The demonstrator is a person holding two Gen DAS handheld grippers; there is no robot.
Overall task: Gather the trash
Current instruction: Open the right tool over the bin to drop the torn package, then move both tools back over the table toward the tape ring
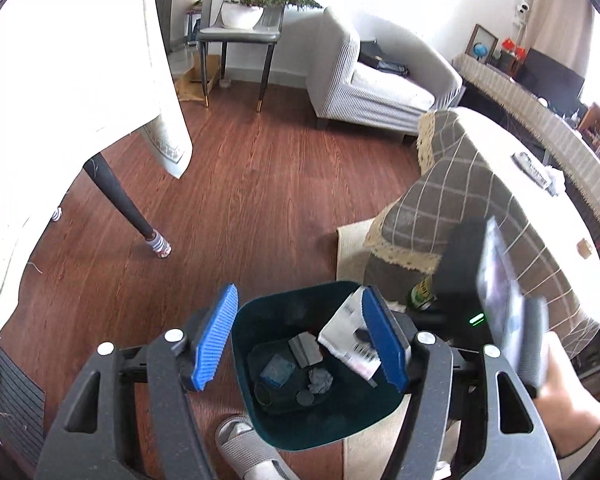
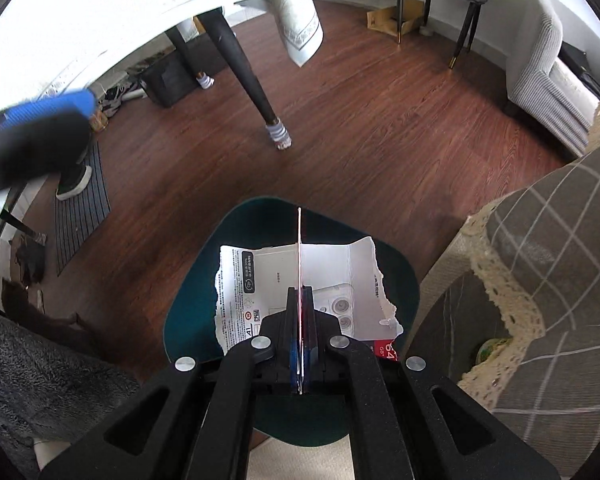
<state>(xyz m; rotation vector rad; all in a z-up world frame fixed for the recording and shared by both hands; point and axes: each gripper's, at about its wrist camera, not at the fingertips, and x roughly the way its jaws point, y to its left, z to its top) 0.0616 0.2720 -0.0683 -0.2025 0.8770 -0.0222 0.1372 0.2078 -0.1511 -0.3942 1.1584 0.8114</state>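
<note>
A dark teal trash bin [image 1: 256, 312] stands on the wood floor and holds several scraps, with a torn white package [image 1: 350, 338] lying in it. My left gripper [image 1: 300, 340] hangs open and empty right above the bin. In the right wrist view my right gripper [image 2: 300, 300] is shut on a thin flat card [image 2: 299, 240] held edge-on over the bin [image 2: 188, 312]. The torn white package [image 2: 260, 280] lies below the card. The right gripper also shows blurred at the right of the left wrist view [image 1: 512, 304].
A table with a checked cloth [image 1: 460, 184] stands right of the bin. A white-clothed table's black leg [image 1: 120, 200] stands to the left. A grey chair [image 1: 244, 36] and a striped sofa [image 1: 380, 80] stand at the back. A slipper [image 1: 244, 448] lies by the bin.
</note>
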